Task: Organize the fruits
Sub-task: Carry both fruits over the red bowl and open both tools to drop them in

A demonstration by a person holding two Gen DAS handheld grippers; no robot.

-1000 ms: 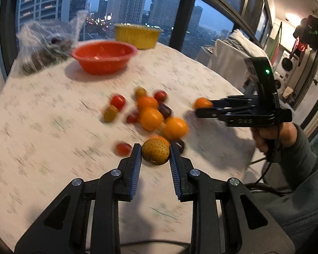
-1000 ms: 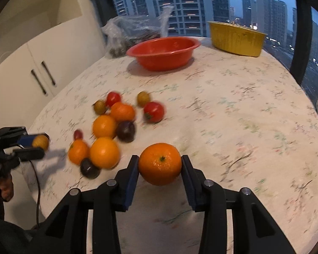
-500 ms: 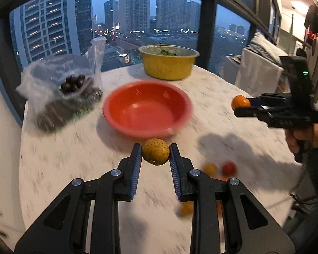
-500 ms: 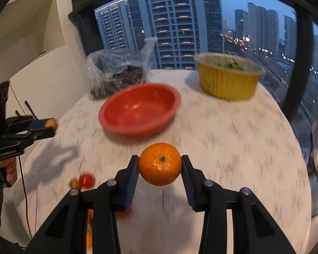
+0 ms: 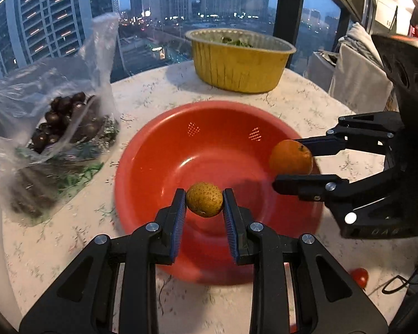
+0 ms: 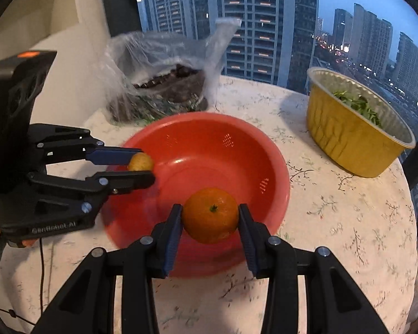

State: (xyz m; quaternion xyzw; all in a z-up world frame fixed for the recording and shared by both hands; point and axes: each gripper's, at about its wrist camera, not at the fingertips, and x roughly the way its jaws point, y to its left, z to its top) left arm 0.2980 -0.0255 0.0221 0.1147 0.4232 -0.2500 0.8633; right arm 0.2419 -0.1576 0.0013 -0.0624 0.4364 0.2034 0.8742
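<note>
1. Upper left of the left wrist view: a plastic bag (image 5: pixel 50 117) of dark fruit (half-crumpled).
2. Centre: the left gripper (image 5: pixel 204 208) clamps a small yellow-brown fruit (image 5: pixel 204 199) over the red bowl (image 5: pixel 209 150).
3. Right: the right gripper (image 5: pixel 292 164) pinches an orange (image 5: pixel 290 157) above the bowl's rim.

The red bowl (image 5: pixel 164 167) lies open from above, its hollow bare. At 10 o'clock the plastic bag (image 5: pixel 41 105) crowds its rim; at 1 o'clock the yellow tub (image 5: pixel 237 64) stands apart, leaving 1 bare strip of table (image 6: pixel 348 222).
</note>
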